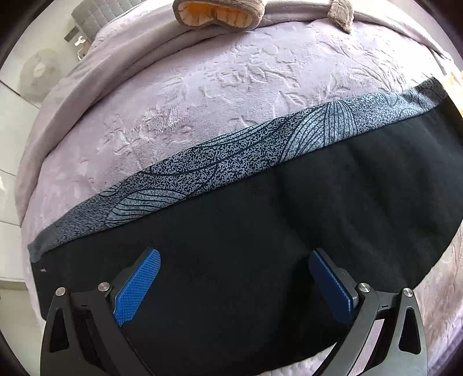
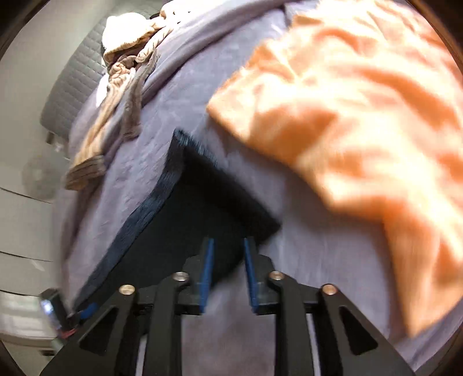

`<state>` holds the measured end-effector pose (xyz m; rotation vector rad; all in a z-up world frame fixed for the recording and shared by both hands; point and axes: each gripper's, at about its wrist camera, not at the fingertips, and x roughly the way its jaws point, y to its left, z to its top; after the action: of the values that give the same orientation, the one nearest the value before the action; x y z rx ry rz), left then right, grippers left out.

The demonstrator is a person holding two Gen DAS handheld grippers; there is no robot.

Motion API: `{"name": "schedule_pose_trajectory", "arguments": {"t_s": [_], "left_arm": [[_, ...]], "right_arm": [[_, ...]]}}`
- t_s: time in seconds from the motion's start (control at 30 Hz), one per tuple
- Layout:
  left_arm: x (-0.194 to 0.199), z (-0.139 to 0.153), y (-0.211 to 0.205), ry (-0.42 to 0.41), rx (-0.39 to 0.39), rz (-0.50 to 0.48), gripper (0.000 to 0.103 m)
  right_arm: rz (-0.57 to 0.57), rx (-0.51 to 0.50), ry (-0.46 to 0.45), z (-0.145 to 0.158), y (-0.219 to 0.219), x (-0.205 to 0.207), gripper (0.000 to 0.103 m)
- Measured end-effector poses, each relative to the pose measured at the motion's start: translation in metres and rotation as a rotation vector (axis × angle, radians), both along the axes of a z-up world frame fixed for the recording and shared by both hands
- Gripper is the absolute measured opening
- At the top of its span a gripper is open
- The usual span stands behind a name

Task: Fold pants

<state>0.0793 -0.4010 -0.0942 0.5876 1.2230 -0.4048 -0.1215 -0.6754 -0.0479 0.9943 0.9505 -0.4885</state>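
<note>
The right wrist view is smeared by motion blur. In it the orange cloth point(image 2: 347, 121) runs off the top and right edges, its shape unreadable. The pants point(image 2: 185, 219) show only one dark corner; the rest is hidden behind the right gripper point(image 2: 228, 272), and the blur hides whether fabric sits between its fingers. In the left wrist view the pants point(image 1: 246, 231) are cut off at the right edge and hidden below by the left gripper point(image 1: 234, 283). A brown item point(image 1: 220, 13) is cropped at the top edge.
</note>
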Motion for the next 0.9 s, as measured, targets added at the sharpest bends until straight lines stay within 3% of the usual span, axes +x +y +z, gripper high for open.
{"name": "schedule_pose_trajectory", "arguments": {"t_s": [0.03,0.27,0.77,0.9], "left_arm": [[-0.001,0.0,0.001,-0.002,0.007,-0.004,0.103],[-0.026,0.026,-0.024,0.001,-0.001,-0.013,0.103],[-0.043,0.044,-0.089,0.061,-0.093,0.008,0.103],[-0.042,0.028,-0.104,0.094,-0.074,0.02,0.103]], "right_arm": [[-0.002,0.027,-0.006,-0.002,0.004,-0.006,0.036],[-0.03,0.163,-0.077,-0.018,0.016,-0.017,0.036],[-0.071,0.24,-0.108,-0.039,-0.001,-0.009,0.042],[-0.074,0.252,-0.118,-0.044,-0.002,-0.007,0.042]]}}
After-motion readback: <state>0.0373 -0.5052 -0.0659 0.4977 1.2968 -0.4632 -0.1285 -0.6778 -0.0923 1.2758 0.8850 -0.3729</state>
